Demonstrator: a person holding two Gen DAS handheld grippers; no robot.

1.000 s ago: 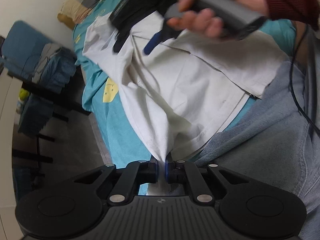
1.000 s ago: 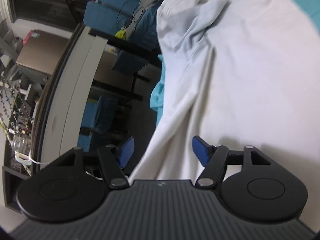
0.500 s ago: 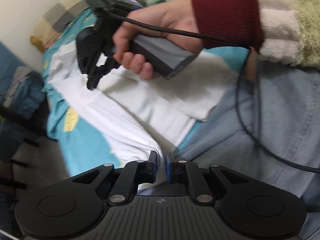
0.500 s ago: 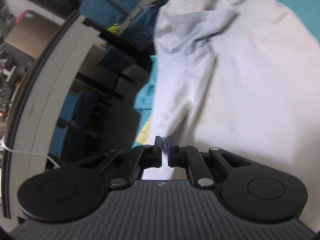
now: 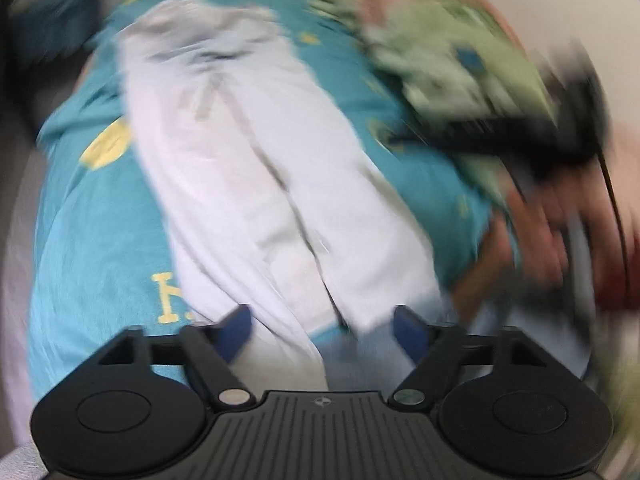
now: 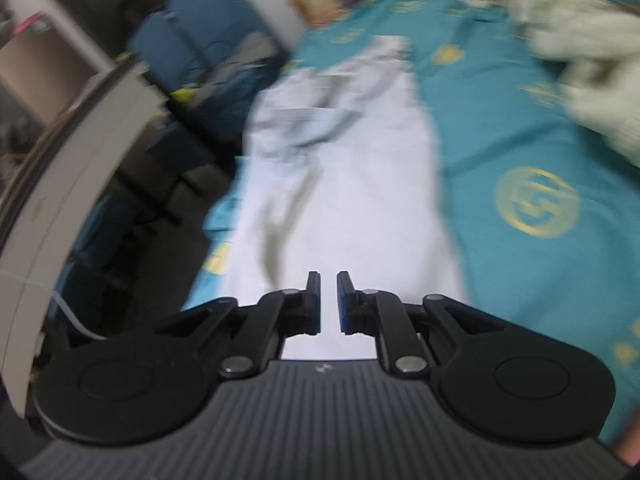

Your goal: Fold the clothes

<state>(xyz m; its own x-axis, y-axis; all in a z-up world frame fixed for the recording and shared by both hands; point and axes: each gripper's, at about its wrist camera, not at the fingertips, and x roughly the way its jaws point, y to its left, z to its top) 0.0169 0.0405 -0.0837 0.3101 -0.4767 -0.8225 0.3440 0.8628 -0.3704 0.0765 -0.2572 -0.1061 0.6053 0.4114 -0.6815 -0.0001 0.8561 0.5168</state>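
Nearby: teal sheet [image 6: 532, 128] | fuzzy blanket [image 5: 452, 60] | blue chairs [image 6: 208, 48]

Left of your left claw [image 5: 323, 330], the teal bedsheet [image 5: 100, 240] shows a yellow "H"; everything else there is too blurred to read.

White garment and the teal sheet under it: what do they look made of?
White garment: looks like thin woven cloth, matte; it lies in soft creases with a stitched seam showing, possibly cotton, though blur hides the weave. Teal sheet: soft matte fabric with yellow printed emblems; it drapes over the bed edge. The fibre cannot be told from either view.
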